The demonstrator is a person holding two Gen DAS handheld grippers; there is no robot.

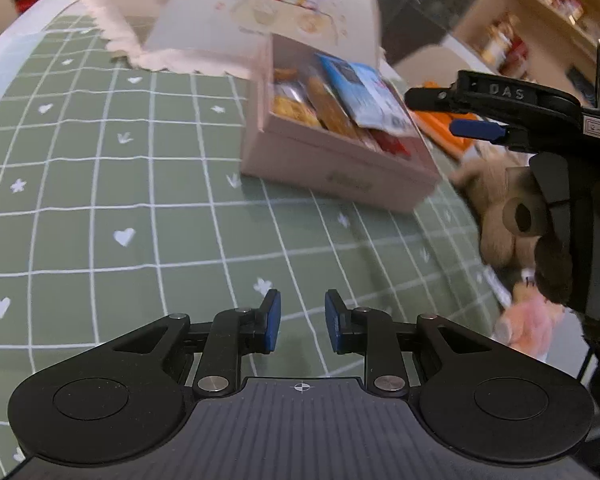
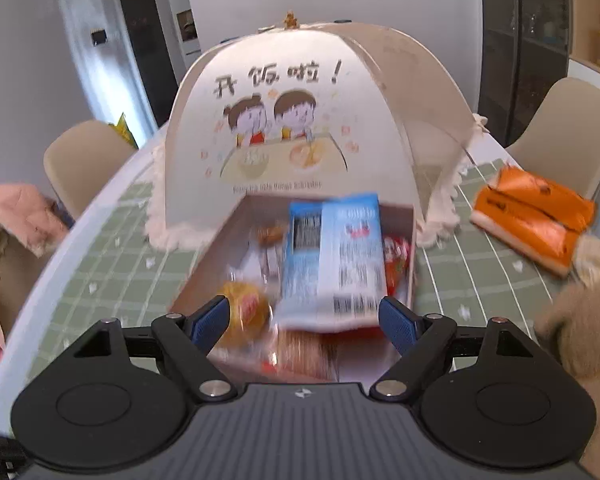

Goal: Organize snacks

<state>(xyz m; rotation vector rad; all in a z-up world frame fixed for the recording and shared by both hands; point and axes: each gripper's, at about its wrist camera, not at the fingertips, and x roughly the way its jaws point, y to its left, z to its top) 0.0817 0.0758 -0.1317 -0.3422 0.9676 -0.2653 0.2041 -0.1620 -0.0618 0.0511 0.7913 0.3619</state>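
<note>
Both grippers, left (image 1: 302, 320) and right (image 2: 304, 318), spread, empty; glossy packets fill rectangular cardboard box (image 2: 204, 276).

- The left gripper (image 1: 302, 322) points forward and downward. Its two blue pads (image 1: 273, 320) face each other with a narrow gap, and nothing sits between them.
- The right gripper (image 2: 304, 320) also tilts downward, with its jaws spread wide. Its blue pads (image 2: 210, 320) stand far apart and press on nothing.
- From the left wrist view, the right gripper (image 1: 464, 114) shows side-on at the right edge, with a dark-gloved hand (image 1: 556, 264) wrapped around its handle.
</note>
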